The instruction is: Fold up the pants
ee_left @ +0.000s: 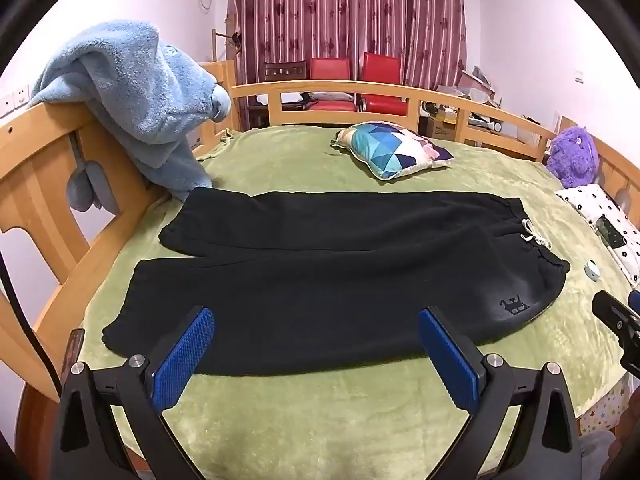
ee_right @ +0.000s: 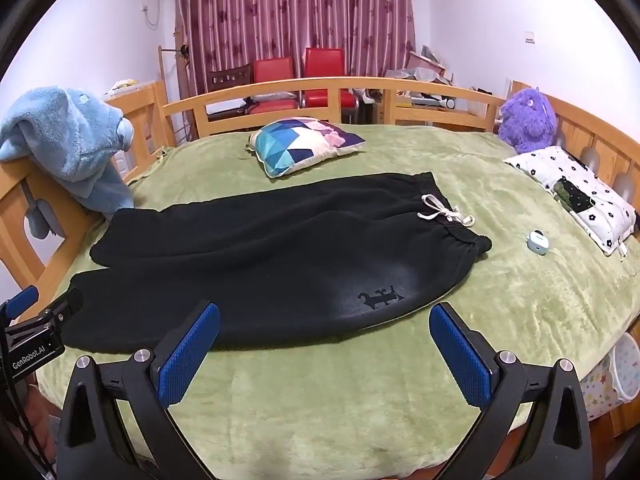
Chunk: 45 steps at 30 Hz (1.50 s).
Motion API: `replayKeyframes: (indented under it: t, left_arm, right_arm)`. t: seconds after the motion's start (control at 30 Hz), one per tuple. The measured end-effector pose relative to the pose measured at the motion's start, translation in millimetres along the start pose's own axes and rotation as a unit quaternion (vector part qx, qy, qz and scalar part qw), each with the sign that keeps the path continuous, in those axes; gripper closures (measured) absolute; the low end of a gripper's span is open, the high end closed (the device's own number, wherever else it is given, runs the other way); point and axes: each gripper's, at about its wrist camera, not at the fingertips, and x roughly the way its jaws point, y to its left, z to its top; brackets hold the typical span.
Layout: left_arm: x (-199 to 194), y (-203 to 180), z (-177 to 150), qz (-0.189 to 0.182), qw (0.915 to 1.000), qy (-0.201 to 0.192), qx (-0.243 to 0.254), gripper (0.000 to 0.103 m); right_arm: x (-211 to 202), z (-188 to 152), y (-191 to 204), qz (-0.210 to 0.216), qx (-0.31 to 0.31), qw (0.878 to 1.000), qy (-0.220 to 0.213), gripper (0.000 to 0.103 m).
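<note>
Black fleece pants (ee_left: 328, 276) (ee_right: 256, 256) lie spread flat on the green blanket (ee_left: 320, 420) (ee_right: 320, 400), legs to the left, waistband with a white drawstring (ee_left: 530, 236) (ee_right: 444, 212) to the right. A small dark emblem (ee_right: 380, 298) marks the near hip. My left gripper (ee_left: 316, 320) hovers open above the near leg, blue pads wide apart with nothing between them. My right gripper (ee_right: 326, 320) is likewise open over the pants' near edge by the hip. Each gripper shows at the side of the other's view (ee_left: 616, 320) (ee_right: 36, 328).
A geometric cushion (ee_left: 394, 150) (ee_right: 304, 142) lies beyond the pants. A blue fleece garment (ee_left: 136, 100) (ee_right: 68, 140) hangs over the wooden bed rail at left. A purple plush (ee_right: 526, 120), a flowered pillow (ee_right: 576, 192) and a small earbud case (ee_right: 536, 242) sit at right.
</note>
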Motion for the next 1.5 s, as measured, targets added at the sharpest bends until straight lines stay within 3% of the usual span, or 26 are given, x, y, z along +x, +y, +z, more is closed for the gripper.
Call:
replayKeyframes:
  t: [1.5]
  left_arm:
    - [-3.8,-9.1,-1.8,-0.004,1.0000,0.000,-0.002,0.001]
  right_arm:
    - [-1.8,-3.5,-9.6,-0.007,0.006,1.000,0.004,0.000]
